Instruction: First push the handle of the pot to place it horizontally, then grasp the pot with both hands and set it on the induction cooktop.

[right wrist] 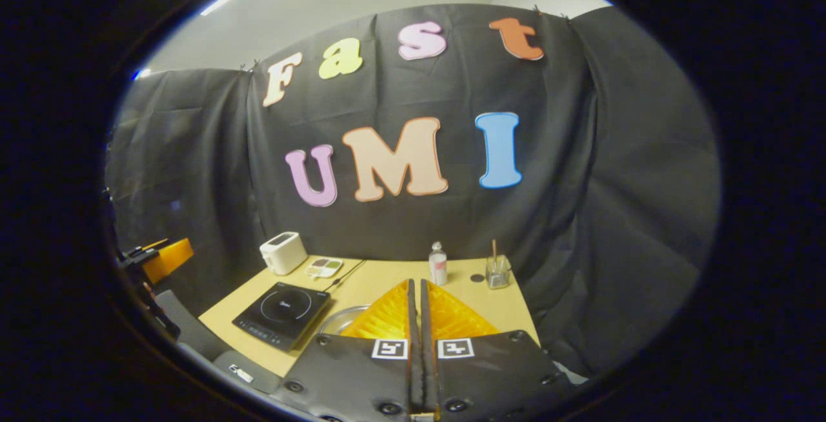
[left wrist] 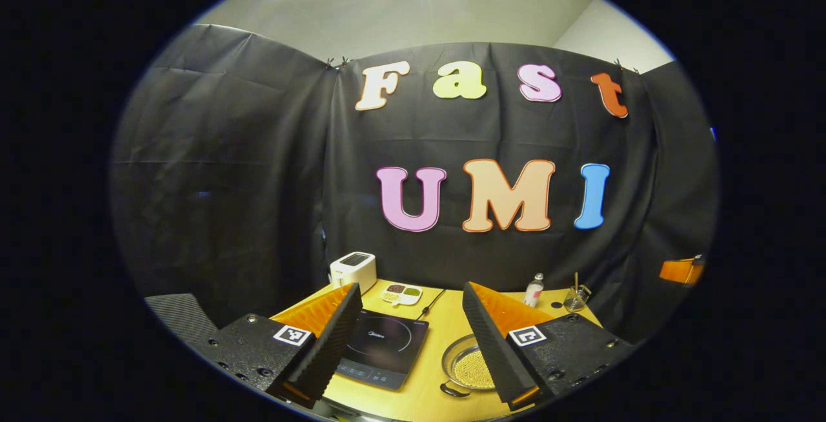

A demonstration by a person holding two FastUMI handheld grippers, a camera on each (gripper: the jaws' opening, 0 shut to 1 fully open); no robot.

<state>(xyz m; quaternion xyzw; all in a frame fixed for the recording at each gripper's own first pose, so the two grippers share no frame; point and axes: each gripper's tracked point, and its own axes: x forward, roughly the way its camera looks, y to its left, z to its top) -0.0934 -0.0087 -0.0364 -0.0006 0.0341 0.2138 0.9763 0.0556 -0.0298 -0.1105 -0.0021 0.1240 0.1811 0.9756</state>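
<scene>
A steel pot [left wrist: 467, 366] with pale grains inside stands on the wooden table [left wrist: 433, 338], its dark handle [left wrist: 453, 390] pointing toward me. Left of it lies the black induction cooktop [left wrist: 383, 347]. My left gripper [left wrist: 413, 299] hovers above both, open and holding nothing, its right finger covering part of the pot. In the right gripper view, my right gripper [right wrist: 415, 293] is shut with nothing between its fingers, raised over the table. The pot's rim [right wrist: 340, 319] peeks out to the left of its fingers, beside the cooktop [right wrist: 282, 314].
At the back of the table stand a white toaster [left wrist: 353, 270], a small divided dish [left wrist: 401, 293], a little bottle [left wrist: 533, 290] and a glass with a stick [left wrist: 576, 296]. A black cable [left wrist: 431, 302] runs from the cooktop. The other gripper's orange part [right wrist: 166, 257] shows at far left.
</scene>
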